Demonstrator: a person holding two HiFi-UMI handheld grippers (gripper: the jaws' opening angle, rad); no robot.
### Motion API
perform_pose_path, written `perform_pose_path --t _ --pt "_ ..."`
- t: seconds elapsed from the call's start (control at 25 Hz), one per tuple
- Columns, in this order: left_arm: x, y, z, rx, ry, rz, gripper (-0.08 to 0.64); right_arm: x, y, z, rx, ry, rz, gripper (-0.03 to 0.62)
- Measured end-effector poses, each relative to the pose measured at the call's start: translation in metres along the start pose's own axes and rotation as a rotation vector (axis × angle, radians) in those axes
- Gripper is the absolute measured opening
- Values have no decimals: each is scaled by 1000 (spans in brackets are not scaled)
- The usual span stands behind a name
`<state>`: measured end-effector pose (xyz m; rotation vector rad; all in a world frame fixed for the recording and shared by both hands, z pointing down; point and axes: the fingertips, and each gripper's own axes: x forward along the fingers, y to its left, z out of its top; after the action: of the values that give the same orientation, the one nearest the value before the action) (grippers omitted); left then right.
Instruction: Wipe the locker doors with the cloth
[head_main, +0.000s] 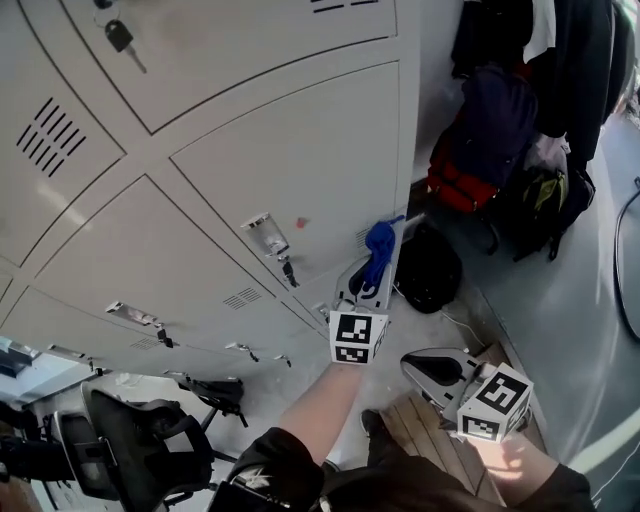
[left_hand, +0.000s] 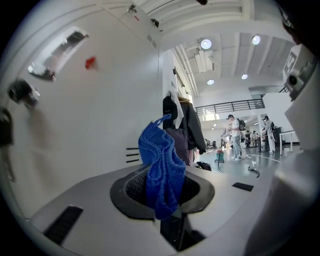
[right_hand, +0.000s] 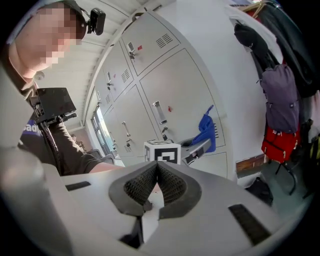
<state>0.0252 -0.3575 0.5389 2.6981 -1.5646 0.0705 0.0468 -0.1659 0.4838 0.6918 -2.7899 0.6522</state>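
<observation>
The blue cloth sticks up bunched from my left gripper, which is shut on it. It sits close to the right edge of a lower grey locker door; contact cannot be told. In the left gripper view the cloth hangs over the pads, with the door and a red dot at left. My right gripper hangs lower and nearer to me, shut and empty. In the right gripper view its jaws meet, and the cloth shows beyond them against the lockers.
Coats and backpacks hang right of the lockers, with a black bag on the floor below the cloth. A key hangs in an upper lock. A wooden platform lies under my arms. A black chair stands lower left.
</observation>
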Motion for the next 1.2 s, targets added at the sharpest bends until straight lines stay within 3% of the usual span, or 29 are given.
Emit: perform_pose_path --t 0.2,0.48,0.8,1.04,1.2 --pt "-121 -10 42 33 -44 -38 92 21 56 10 4 -29 92 6" --pt "-319 44 91 15 -58 125 92 61 192 16 -119 -18 281 6" --pt "-534 47 121 -22 -74 196 92 95 359 -18 -186 -18 331 6" --pt "-640 42 111 -87 -97 239 92 107 449 -72 -205 59 359 6" --pt "-666 29 119 -99 -114 246 92 100 475 -73 -250 60 371 6"
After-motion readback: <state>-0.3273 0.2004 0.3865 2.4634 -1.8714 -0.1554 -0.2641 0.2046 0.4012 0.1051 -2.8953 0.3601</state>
